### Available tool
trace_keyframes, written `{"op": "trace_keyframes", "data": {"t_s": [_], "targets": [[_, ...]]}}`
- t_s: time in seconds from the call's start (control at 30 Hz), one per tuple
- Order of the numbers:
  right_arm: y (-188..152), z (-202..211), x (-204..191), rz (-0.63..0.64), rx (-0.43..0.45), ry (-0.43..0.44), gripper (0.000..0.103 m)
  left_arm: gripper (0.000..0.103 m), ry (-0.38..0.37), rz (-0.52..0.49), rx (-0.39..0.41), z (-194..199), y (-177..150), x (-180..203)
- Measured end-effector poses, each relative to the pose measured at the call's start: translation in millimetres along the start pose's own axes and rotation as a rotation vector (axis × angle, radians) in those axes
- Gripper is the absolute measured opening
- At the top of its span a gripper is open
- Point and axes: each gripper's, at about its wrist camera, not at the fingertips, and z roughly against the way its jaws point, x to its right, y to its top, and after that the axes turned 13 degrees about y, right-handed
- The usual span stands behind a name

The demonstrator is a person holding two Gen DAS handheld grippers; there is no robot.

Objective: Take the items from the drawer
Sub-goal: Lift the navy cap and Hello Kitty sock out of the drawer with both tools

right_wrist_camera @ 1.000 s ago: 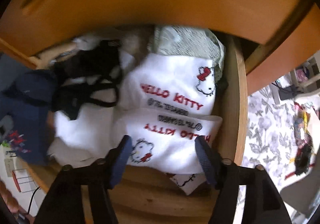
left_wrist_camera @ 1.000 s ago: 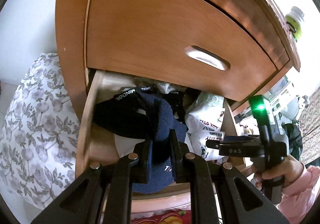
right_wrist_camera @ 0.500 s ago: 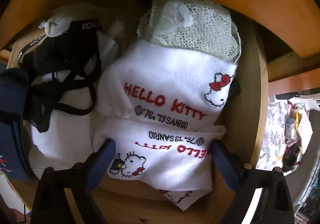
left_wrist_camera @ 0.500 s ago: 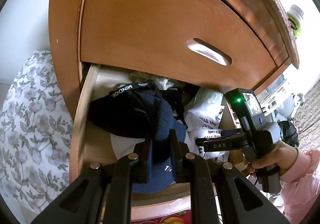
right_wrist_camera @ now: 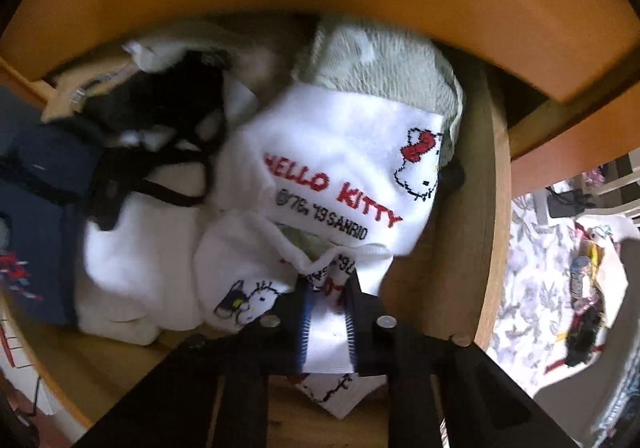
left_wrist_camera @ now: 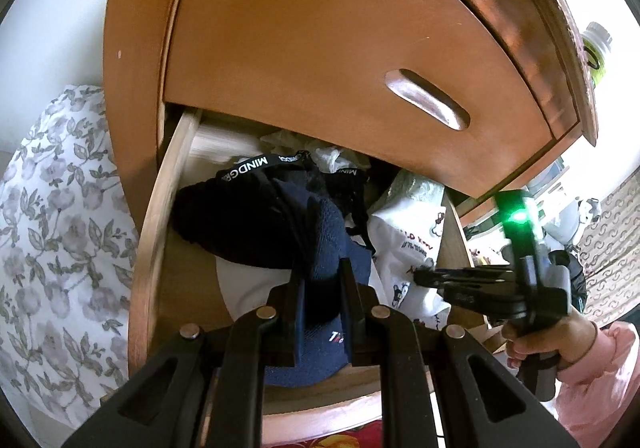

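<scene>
Both jaws pinch cloth: our left gripper [left_wrist_camera: 320, 300] clamps the navy cap [left_wrist_camera: 320, 248], our right gripper [right_wrist_camera: 326, 322] a white sock [right_wrist_camera: 256, 288], both in the open drawer [left_wrist_camera: 148, 248]. We judge black straps [right_wrist_camera: 160, 183] beyond may snag and drag out.

The back of the open drawer [left_wrist_camera: 160, 232] lies hidden under the closed drawer front [left_wrist_camera: 328, 47] above it. Motion blur smears the black garment [right_wrist_camera: 160, 127] and the clutter [right_wrist_camera: 584, 288] at the right-wrist view's edge. The left tool [left_wrist_camera: 320, 284] covers most of the lettering on the navy garment [left_wrist_camera: 320, 232].
</scene>
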Motion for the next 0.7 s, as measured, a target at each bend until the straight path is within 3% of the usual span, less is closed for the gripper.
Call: {"op": "trace_keyframes", "data": {"t_s": [0.23, 0.53, 0.7], "targets": [[-19.0, 48.6, -5.2, -0.012, 0.17, 0.129, 0.012, 0.015, -0.01, 0.035, 0.005, 2.3, -4.9, -6.1], [-47.2, 127.9, -5.8, -0.092, 0.442, 0.38, 0.012, 0.015, -0.041, 0.079, 0.048, 24.1, -12.0, -11.0], [-70.0, 158.4, -10.9, -0.091, 0.537, 0.412, 0.012, 0.015, -0.069, 0.099, 0.087, 48.7, -17.5, -13.6]]}}
